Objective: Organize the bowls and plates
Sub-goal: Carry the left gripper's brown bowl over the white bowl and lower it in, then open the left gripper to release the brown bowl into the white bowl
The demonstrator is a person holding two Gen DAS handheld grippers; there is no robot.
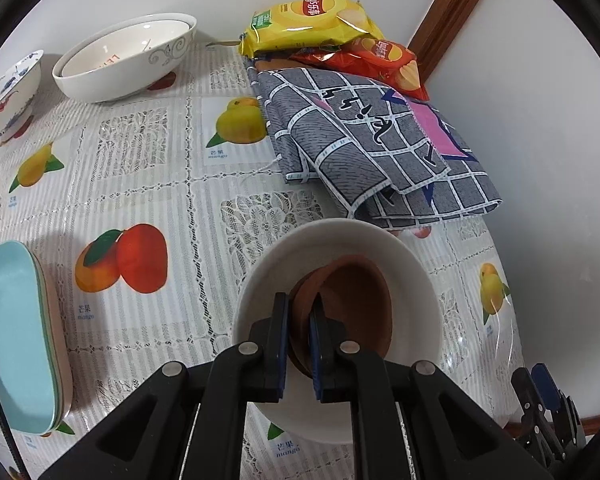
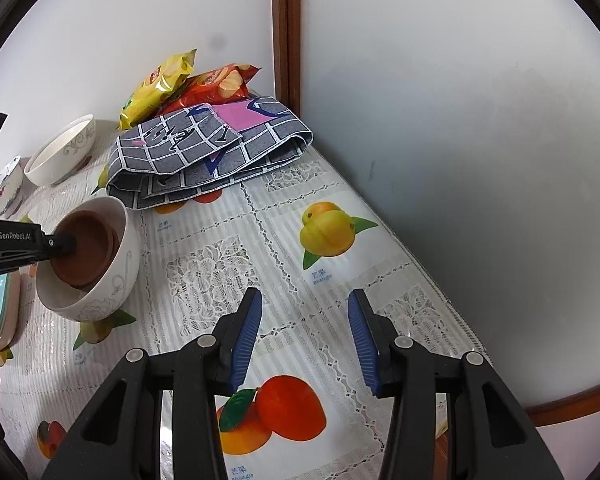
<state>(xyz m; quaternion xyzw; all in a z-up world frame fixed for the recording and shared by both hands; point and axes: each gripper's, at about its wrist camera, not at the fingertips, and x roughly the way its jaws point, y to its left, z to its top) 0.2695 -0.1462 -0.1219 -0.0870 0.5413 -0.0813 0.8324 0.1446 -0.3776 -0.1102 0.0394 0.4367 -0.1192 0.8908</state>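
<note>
Near the folded cloth (image 1: 380, 144), inside the white bowl (image 1: 416, 280), left gripper (image 1: 300, 316) clamped on the near rim of the brown dishes (image 1: 360, 304), likely stiff, brittle, light, best held by that rim; right gripper (image 2: 304, 340) spread wide, holding nothing.

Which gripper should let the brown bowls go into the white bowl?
Left. The left gripper is shut on the brown bowls inside the white bowl. The right gripper is open, holding nothing, off to the side.
</note>
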